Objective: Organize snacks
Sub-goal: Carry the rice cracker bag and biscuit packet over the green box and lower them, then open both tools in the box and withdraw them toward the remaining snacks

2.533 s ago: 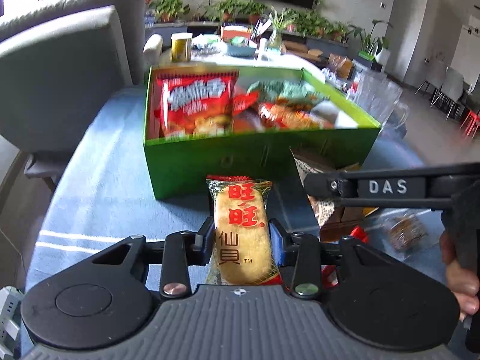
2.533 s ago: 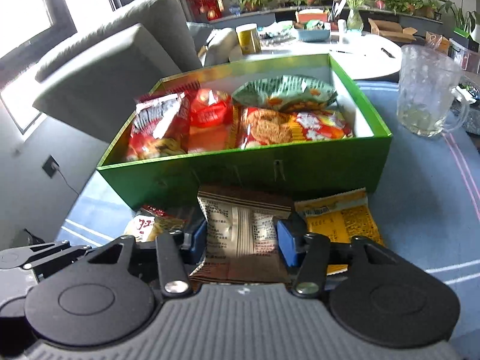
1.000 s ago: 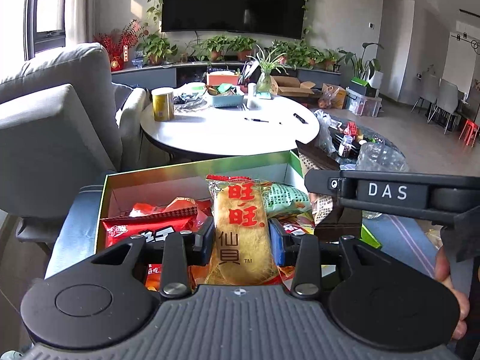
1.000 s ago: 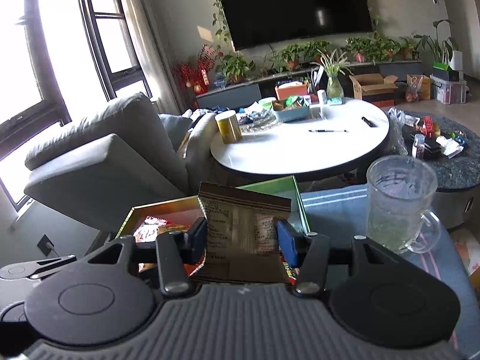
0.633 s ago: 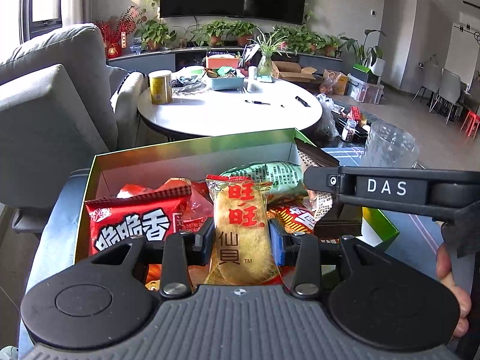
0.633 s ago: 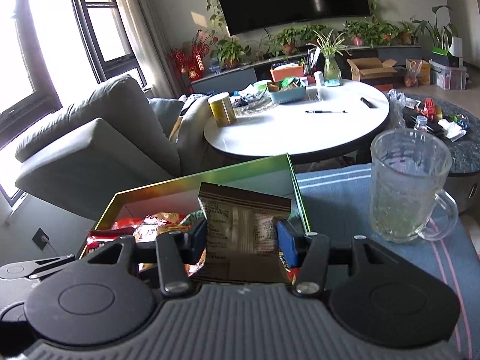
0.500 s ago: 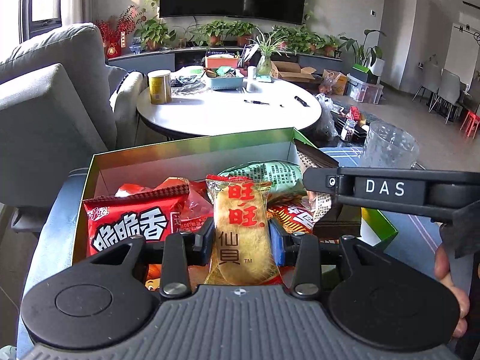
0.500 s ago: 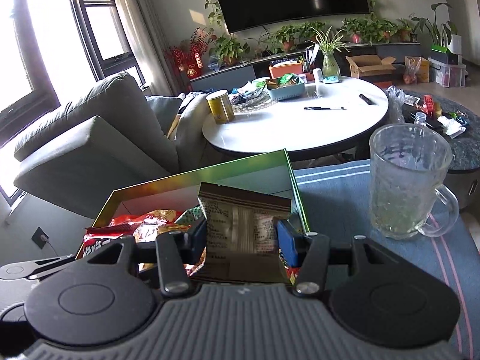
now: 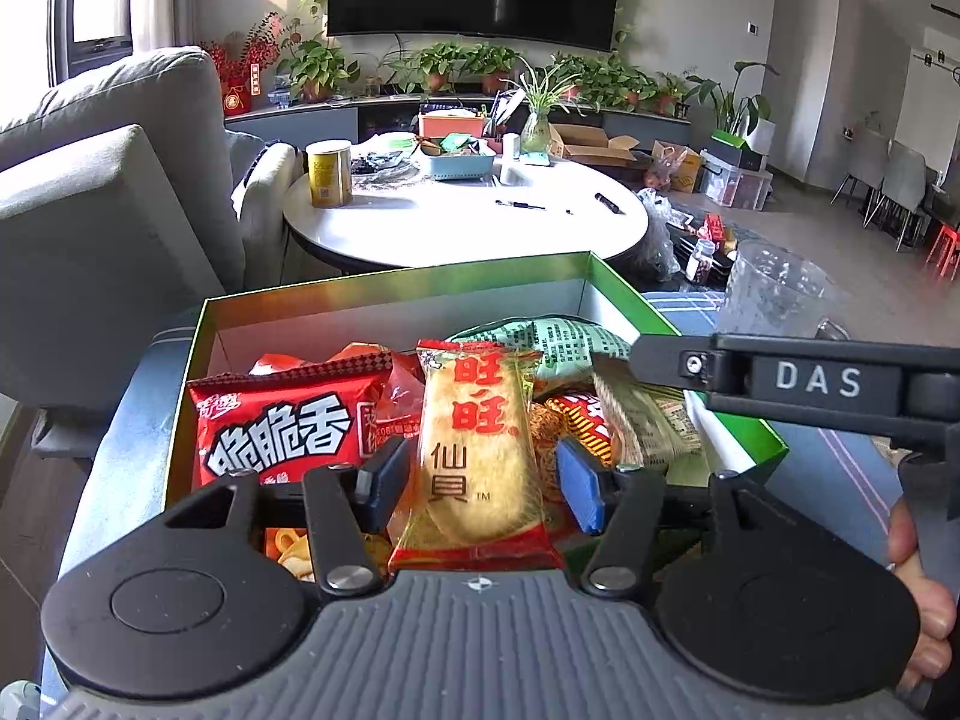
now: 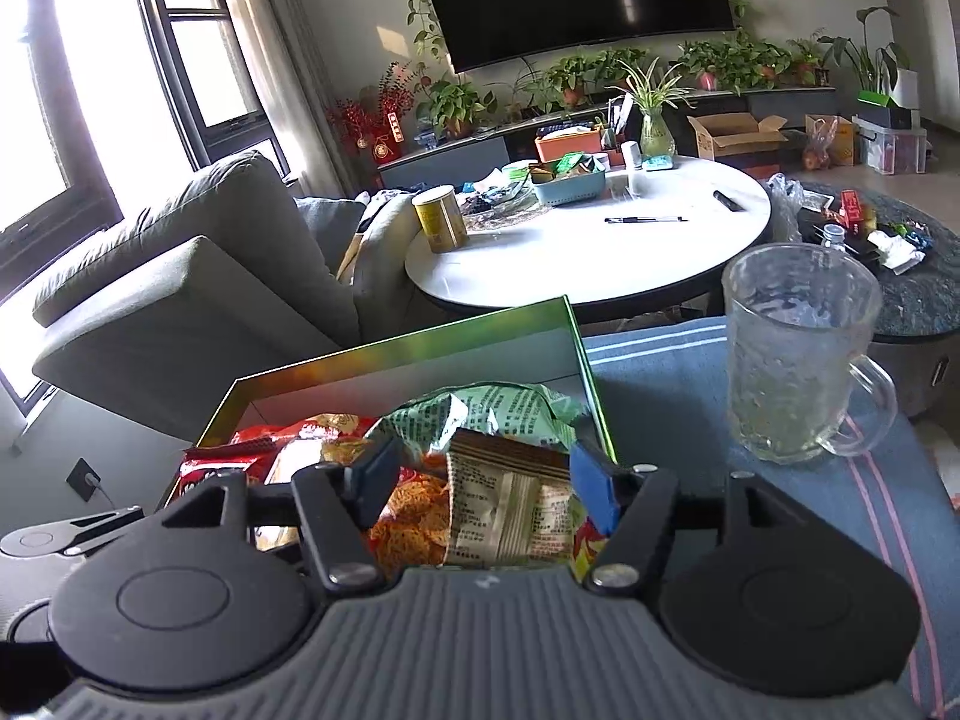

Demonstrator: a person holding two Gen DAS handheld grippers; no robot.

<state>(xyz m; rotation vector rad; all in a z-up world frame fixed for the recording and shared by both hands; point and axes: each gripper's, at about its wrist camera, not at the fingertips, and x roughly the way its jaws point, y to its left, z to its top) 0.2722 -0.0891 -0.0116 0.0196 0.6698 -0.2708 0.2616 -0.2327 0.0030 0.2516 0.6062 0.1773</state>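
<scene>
A green box (image 9: 624, 294) of snacks sits on a blue striped cloth (image 10: 660, 372), with a grey sofa (image 10: 180, 276) to its left and a round white table (image 10: 600, 240) beyond it.

Only the left wrist view shows the box's red chip bag (image 9: 282, 426) in full, at the near left, and the rice cracker (image 9: 477, 456), a yellow pack with red characters. That pack stands upright between the spread fingers of the left gripper (image 9: 480, 480), over the middle of the box; the blue pads (image 9: 579, 483) sit apart from its sides, so it is let go. This view also shows the right gripper (image 9: 654, 360) side-on, reaching in from the right above the box's near right corner, with a hand (image 9: 921, 594) on its grip.

Only the right wrist view shows the glass mug (image 10: 798, 354) whole, standing on the cloth just right of the box. Here the right gripper (image 10: 480, 486) points down into the box's right side. Its fingers are spread wide, and the brown packet (image 10: 510, 498) lies between them, leaning toward the right pad, not clamped. A green bag (image 10: 492, 414) lies just beyond it.
</scene>
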